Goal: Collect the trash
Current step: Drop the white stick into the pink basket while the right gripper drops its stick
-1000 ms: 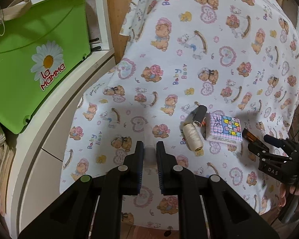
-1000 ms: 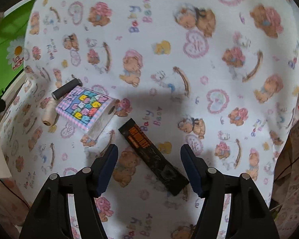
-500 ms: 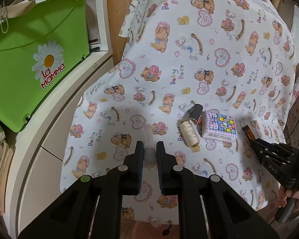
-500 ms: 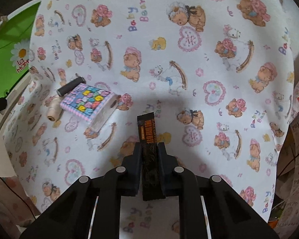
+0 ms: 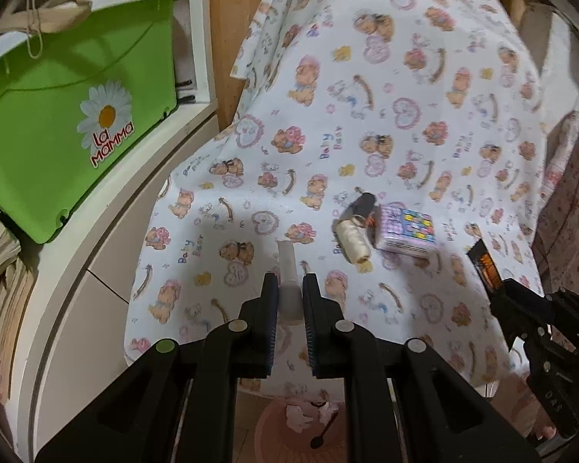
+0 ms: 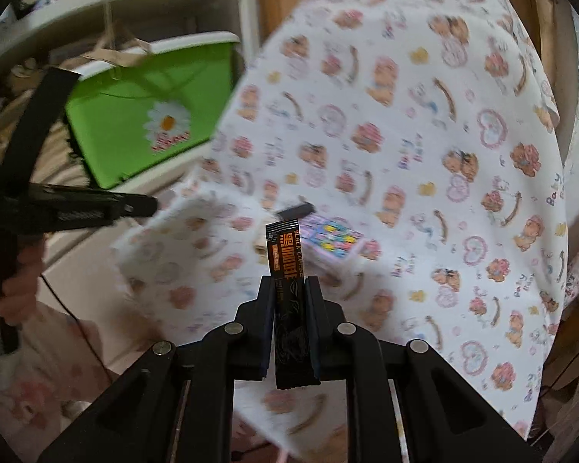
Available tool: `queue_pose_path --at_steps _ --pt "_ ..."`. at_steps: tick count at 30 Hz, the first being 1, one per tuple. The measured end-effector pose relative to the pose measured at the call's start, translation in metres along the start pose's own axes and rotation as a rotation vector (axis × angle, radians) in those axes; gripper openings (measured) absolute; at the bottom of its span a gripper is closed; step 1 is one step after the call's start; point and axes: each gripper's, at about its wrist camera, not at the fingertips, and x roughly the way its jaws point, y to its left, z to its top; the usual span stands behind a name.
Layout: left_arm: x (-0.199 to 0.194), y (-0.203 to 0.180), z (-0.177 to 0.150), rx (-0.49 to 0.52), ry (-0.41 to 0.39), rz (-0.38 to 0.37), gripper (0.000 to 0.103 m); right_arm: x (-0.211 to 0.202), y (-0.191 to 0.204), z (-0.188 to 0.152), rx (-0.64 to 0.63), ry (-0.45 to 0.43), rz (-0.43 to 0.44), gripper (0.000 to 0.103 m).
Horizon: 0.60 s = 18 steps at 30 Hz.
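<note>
Here the right hand-held gripper (image 6: 288, 301) pinches the thin black coffee sachet (image 6: 285, 270) and the left hand-held gripper (image 5: 290, 301) a translucent white tube (image 5: 288, 270), lower centre of each view; either slim item could slip during transport.

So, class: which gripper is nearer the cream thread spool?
Left. The left gripper is just in front of the cream thread spool; the right gripper sits farther away, beyond the checked box.

Both tools (image 5: 290, 289) (image 6: 288, 289) clamped (each loaded)
</note>
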Motion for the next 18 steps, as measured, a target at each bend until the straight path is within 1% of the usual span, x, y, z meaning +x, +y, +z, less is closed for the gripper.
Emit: queue_pose_path --at_steps 2,4,6,8,9,11,15,18 --pt "-0.011 -0.002 -0.007 0.000 -0.015 -0.014 0.012 -0.009 0.014 0.001 -0.007 -0.025 0.007 0.017" --pt "-0.018 -0.002 -0.017 -0.011 -0.012 -0.032 0.012 -0.020 0.024 -0.001 0.012 -0.051 0.018 0.017" --pt "-0.021 -0.004 -0.030 0.009 -0.005 -0.045 0.012 -0.029 0.031 -0.004 0.031 -0.069 0.024 0.017" --pt "-0.019 -0.006 -0.041 0.034 0.019 -0.005 0.012 -0.037 0.038 -0.007 0.048 -0.087 0.029 0.017" --pt "-0.018 -0.006 -0.044 0.031 0.031 -0.002 0.012 -0.042 0.040 -0.010 0.064 -0.089 0.035 0.017" --pt "-0.019 -0.004 -0.051 0.007 0.053 -0.034 0.012 -0.048 0.045 -0.015 0.085 -0.087 0.039 0.017" --pt "-0.027 0.000 -0.067 -0.029 0.065 -0.043 0.012 -0.057 0.052 -0.023 0.113 -0.078 0.033 0.017" --pt "-0.030 0.005 -0.080 -0.063 0.096 -0.074 0.012 -0.062 0.057 -0.028 0.124 -0.075 0.030 0.017"
